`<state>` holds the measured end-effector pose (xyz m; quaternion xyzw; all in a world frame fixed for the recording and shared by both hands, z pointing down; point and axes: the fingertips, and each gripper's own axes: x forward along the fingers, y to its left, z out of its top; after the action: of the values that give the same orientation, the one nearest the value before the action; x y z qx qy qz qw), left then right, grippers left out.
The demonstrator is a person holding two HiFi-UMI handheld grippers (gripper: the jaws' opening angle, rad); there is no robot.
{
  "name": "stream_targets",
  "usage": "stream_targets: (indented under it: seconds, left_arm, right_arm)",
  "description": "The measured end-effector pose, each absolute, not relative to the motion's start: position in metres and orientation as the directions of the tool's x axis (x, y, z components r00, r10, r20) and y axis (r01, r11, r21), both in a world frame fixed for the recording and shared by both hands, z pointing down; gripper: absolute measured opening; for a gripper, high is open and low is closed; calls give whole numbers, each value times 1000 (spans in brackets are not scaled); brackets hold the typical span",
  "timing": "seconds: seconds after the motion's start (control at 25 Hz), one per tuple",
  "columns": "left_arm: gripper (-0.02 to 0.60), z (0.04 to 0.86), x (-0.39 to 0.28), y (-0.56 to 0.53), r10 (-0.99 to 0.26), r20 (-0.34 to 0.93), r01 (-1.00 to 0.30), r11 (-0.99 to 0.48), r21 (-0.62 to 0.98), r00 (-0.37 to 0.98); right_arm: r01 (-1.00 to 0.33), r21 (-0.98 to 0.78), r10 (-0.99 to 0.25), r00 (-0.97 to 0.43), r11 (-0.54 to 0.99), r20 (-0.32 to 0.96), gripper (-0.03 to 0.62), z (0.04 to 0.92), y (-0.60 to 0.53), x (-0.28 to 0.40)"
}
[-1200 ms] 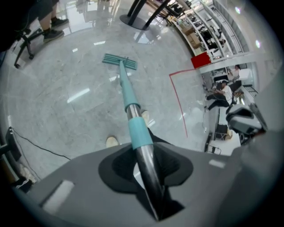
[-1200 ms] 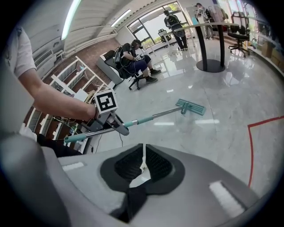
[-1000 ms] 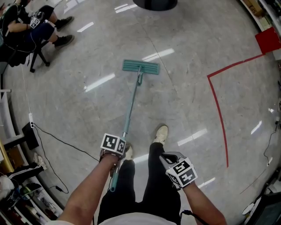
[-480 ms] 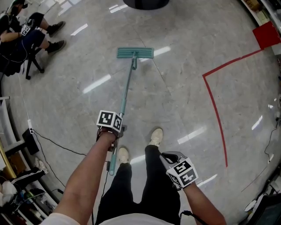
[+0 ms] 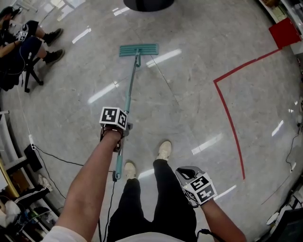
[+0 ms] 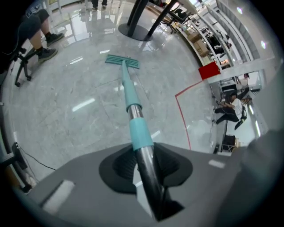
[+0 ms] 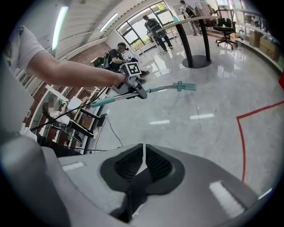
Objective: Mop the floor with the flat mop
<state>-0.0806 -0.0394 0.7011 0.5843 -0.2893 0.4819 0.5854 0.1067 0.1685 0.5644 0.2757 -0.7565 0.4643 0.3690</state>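
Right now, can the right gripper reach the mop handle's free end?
Probably yes: the right gripper is shut and empty, and the handle's free end sticks out bare behind the left gripper.

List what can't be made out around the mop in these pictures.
Mop head underside: faces the floor in every view.
Mop handle near end: left gripper view, behind the left gripper.
Seated person: head view, cut off by the left edge.
Black round base: head view, cut by the top edge.
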Motion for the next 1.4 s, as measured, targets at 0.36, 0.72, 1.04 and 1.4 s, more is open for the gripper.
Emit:
stream_targets:
  seconds: [0.36, 0.72, 1.04, 1.4]
  left_arm:
    - [87, 693, -95, -35, 177, 910, -920, -45, 389, 376]
    - [83, 679, -128, 73, 194, 871, -892, 59, 448, 451]
    - [83, 654, -183, 148, 201, 884, -906, 46, 422, 422]
    - [83, 634, -226, 232, 230, 878, -907, 69, 415, 419]
  right_arm:
    - [-753, -504, -67, -580, 423, 812, 21, 567, 175, 99]
    - [-735, -495, -72, -588, 463, 806, 21, 562, 190, 65]
    - [-711, -484, -73, -597, 509, 799, 21, 555, 197, 20]
    - [-685, -482, -57, -604, 547, 795, 21, 556, 205, -16]
